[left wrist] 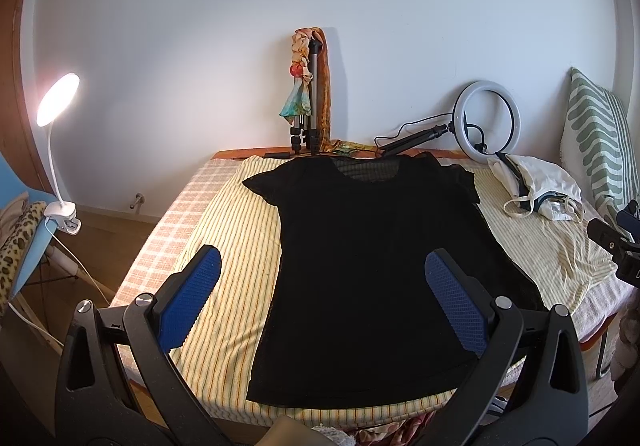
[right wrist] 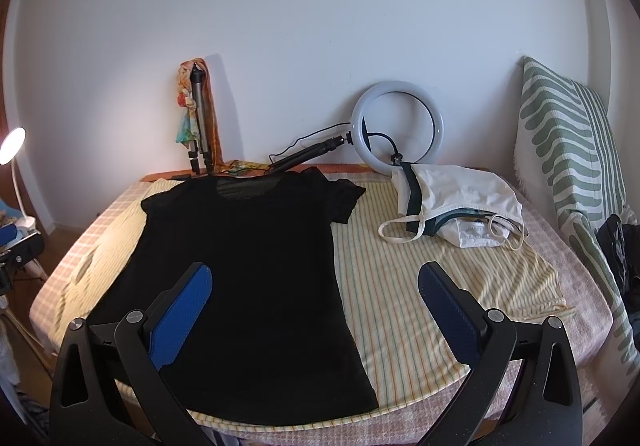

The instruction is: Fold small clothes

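Note:
A black short-sleeved T-shirt [left wrist: 372, 270] lies spread flat on a striped yellow cloth [left wrist: 236, 230] over the table, neck toward the wall. It also shows in the right wrist view [right wrist: 244, 270]. My left gripper [left wrist: 322, 266] is open and empty, held above the shirt's lower half. My right gripper [right wrist: 316, 282] is open and empty, above the shirt's right edge near the hem. A crumpled white garment with dark green trim [right wrist: 456, 202] lies at the back right of the table; it also shows in the left wrist view [left wrist: 536, 186].
A ring light [right wrist: 398, 122] on a small tripod and a folded tripod [right wrist: 200, 118] draped with a colourful scarf lean at the wall behind the table. A green-patterned cushion [right wrist: 568, 150] stands at the right. A lit clip lamp [left wrist: 58, 98] is at the left.

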Demonstrator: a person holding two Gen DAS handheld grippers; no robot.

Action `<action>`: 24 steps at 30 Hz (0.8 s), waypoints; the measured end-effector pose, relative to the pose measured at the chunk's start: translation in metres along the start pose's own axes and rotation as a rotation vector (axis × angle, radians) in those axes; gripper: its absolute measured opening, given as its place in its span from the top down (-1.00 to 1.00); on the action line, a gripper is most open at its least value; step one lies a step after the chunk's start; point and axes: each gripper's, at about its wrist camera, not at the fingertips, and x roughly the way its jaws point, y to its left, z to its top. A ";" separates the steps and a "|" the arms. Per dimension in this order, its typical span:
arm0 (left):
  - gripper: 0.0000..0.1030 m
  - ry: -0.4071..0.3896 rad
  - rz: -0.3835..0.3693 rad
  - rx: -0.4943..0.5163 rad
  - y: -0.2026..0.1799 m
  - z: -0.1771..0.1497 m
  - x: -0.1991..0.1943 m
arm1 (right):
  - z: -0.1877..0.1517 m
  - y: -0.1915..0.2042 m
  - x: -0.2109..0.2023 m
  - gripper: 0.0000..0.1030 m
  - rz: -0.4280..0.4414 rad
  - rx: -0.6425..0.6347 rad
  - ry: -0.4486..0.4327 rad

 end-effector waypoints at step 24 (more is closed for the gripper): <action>-1.00 0.039 0.013 -0.049 0.038 -0.005 0.013 | 0.028 0.002 0.020 -0.99 0.014 -0.059 -0.032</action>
